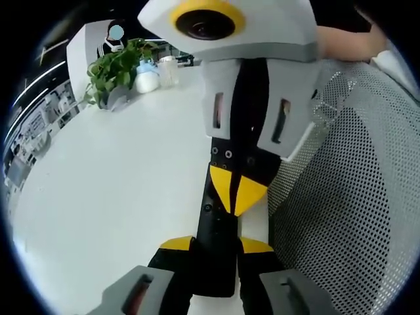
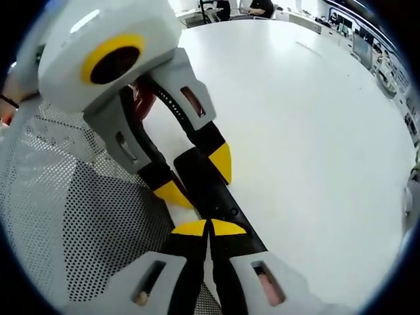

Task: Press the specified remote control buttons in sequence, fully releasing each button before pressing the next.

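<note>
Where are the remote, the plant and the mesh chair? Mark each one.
remote (image 1: 220,259), left gripper view, middle of its black body.
plant (image 1: 117,69), left gripper view, on its green leaves.
mesh chair (image 1: 357,203), left gripper view, on its perforated back.

left gripper view: close, facing right gripper (image 1: 237,190) | right gripper view: opposite | shared: probably remote (image 2: 209,190), table (image 2: 308,125)

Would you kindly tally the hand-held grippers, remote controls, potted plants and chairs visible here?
Grey, yellow-tipped grippers: 2, the left hand-held gripper and the right hand-held gripper
Black slab-shaped remote control: 1
Green leafy potted plant: 1
Grey mesh-backed chair: 1
Total: 5
</note>
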The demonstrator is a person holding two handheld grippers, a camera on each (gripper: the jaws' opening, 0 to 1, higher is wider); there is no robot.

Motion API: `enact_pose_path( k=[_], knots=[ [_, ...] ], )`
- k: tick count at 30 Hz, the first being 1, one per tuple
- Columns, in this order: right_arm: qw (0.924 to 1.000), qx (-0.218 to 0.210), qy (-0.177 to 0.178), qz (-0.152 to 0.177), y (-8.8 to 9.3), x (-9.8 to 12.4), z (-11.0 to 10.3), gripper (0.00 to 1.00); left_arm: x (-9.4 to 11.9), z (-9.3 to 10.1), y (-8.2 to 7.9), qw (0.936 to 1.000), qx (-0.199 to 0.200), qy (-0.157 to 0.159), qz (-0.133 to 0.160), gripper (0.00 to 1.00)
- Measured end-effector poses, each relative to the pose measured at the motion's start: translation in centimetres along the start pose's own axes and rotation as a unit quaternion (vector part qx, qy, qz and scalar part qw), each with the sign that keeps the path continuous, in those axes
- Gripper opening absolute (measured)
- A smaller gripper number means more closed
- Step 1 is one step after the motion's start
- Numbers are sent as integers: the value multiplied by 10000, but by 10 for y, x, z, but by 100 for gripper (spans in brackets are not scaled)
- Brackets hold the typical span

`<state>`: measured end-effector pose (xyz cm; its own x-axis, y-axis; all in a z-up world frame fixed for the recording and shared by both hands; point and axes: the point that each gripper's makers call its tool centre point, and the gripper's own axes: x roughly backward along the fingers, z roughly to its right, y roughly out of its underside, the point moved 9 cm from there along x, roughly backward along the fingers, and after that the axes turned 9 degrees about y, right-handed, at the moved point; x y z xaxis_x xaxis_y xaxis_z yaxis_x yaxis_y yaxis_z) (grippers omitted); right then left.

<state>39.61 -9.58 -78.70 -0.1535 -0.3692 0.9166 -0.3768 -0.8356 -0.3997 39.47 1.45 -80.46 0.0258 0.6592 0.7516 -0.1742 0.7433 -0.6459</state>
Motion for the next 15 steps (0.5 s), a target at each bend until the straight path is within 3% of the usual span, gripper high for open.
enact_pose_path(
  k=[15],
  knots=[
    [9998,-191,-28,-2,1,-1,1,0,0,0,1,10000,25,-15,27,25]
  ],
)
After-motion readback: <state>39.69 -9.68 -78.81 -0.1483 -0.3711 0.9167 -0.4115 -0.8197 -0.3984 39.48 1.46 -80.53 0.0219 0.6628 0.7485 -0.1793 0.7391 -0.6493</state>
